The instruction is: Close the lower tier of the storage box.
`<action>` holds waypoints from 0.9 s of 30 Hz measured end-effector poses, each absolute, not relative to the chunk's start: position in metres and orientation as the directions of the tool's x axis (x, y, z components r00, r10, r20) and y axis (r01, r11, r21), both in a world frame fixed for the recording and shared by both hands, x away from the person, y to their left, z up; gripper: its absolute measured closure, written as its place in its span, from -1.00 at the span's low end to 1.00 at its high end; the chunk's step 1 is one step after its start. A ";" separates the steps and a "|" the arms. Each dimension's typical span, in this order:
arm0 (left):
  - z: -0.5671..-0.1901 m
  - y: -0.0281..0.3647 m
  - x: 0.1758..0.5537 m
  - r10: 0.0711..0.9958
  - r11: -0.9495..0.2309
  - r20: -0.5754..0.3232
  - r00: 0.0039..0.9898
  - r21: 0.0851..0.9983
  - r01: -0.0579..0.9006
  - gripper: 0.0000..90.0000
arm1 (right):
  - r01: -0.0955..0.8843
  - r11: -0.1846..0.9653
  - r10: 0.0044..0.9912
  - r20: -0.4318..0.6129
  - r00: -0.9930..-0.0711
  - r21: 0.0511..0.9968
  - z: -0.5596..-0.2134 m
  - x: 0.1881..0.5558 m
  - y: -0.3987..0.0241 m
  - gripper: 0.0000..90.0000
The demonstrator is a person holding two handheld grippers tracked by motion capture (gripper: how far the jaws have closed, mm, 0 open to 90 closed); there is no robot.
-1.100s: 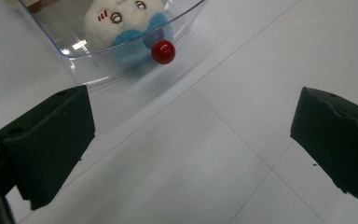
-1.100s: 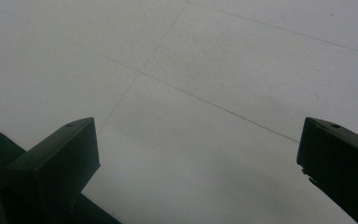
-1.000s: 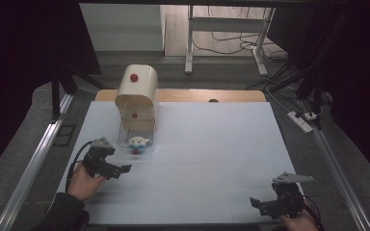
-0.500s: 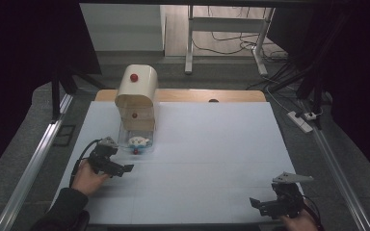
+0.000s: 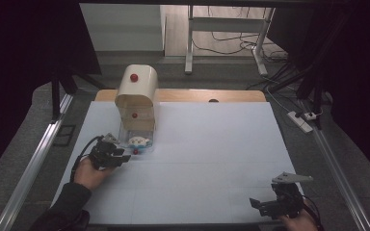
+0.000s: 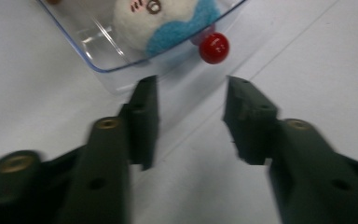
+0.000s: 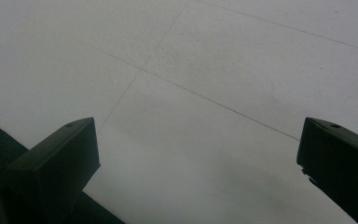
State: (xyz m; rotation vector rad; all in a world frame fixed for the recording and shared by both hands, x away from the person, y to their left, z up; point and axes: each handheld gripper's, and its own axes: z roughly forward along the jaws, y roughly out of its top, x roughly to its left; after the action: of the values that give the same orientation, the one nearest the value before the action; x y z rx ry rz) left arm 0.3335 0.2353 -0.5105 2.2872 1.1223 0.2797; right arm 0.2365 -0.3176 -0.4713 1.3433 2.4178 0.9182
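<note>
A cream box with a red knob on top stands at the table's far left. Its clear drawer is pulled out toward me and holds a white and blue plush toy. A small red knob sits on the drawer's front. My left gripper lies just short of that knob. Its jaws have just been closing, nothing is between them, and they stand apart. My right gripper rests open at the near right edge over bare sheet.
A white sheet covers the table, with a wooden strip at the far edge. Metal rails run along both sides. A power strip lies beyond the right edge.
The left gripper has edged a little closer to the drawer front. The right gripper has not moved.
</note>
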 end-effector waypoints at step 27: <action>-0.505 0.236 0.349 0.807 -0.434 -0.049 0.589 0.628 0.647 0.96 | 0.686 0.390 0.826 0.096 -0.556 0.615 -0.472 0.237 -0.317 -1.00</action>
State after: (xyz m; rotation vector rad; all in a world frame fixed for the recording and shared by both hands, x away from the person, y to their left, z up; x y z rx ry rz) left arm 0.3492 0.2360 -0.5053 2.2126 1.1485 0.3446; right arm 0.2371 -0.3171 -0.4721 1.3421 2.4230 0.9081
